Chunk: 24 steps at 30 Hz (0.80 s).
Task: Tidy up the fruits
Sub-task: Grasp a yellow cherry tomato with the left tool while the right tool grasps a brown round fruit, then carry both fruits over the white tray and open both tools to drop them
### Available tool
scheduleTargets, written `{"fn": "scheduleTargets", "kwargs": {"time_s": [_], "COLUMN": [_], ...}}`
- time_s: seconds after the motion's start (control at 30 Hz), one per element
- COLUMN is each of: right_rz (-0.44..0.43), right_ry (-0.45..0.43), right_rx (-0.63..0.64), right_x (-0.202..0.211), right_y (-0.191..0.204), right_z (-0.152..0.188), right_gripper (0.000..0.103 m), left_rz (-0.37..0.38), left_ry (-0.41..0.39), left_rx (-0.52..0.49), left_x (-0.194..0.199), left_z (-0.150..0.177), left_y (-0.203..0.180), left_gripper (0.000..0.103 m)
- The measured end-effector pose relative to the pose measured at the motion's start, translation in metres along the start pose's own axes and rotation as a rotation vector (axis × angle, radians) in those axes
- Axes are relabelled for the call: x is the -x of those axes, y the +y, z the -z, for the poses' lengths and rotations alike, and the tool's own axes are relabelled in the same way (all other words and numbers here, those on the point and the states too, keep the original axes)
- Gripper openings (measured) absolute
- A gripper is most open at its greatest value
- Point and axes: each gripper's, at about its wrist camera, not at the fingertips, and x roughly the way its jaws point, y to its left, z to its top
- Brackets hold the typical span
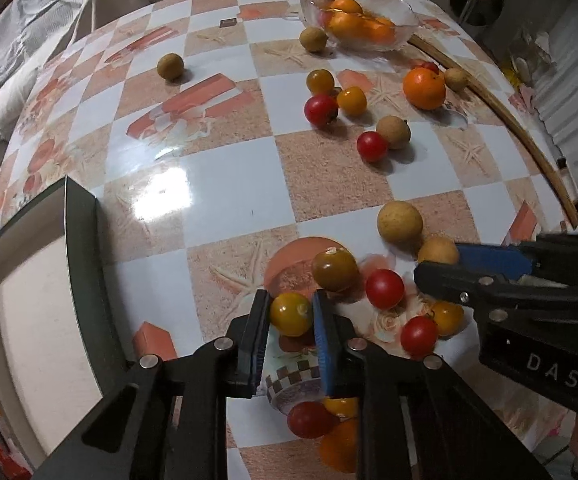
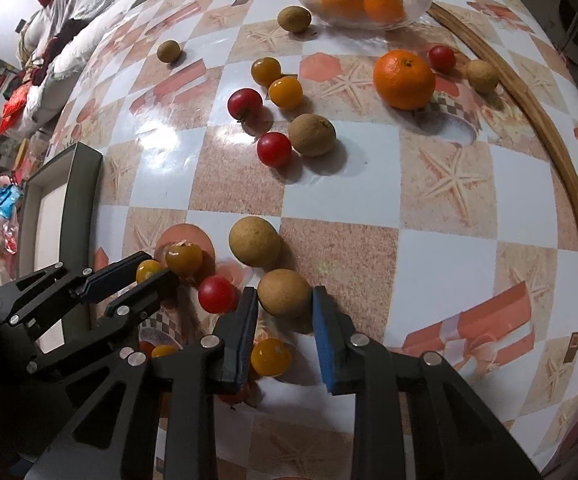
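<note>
Cherry tomatoes, longans and oranges lie scattered on the checkered table (image 1: 217,184). My left gripper (image 1: 291,314) is shut on a yellow cherry tomato (image 1: 291,314), also seen in the right wrist view (image 2: 148,271). My right gripper (image 2: 285,300) straddles a brown longan (image 2: 284,293), with both pads close to its sides; it also shows in the left wrist view (image 1: 437,251). A glass bowl (image 1: 403,12) with oranges stands at the far side. A dark-rimmed box (image 1: 83,248) sits at the left.
A loose orange (image 1: 425,88) lies near the bowl. A curved wooden strip (image 2: 569,176) runs along the table's right edge. More tomatoes (image 1: 385,288) and a larger longan (image 1: 399,222) crowd around both grippers. Bedding lies beyond the far left edge.
</note>
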Motion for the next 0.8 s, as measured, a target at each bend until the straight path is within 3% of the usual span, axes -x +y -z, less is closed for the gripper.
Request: {"fn": "scheduleTargets", "kwargs": {"time_s": [0.37,0.8], "right_rz": [-0.019,-0.045], "right_ry": [-0.024,-0.047], "right_rx": [-0.003,0.081], "right_x": [0.017,0.029], "right_y": [0.005,0.058], "right_z": [0.004,-0.009], "right_gripper": [0.03,0.03], "left_rz": [0.044,-0.007], "left_ry": [-0.046,-0.083], "left_rx": [0.084,0.173], "left_x": [0.042,0.066], "left_z": [0.007,0.018], "left_y": [0.026,0.075], "left_gripper": [0.023,0.023]}}
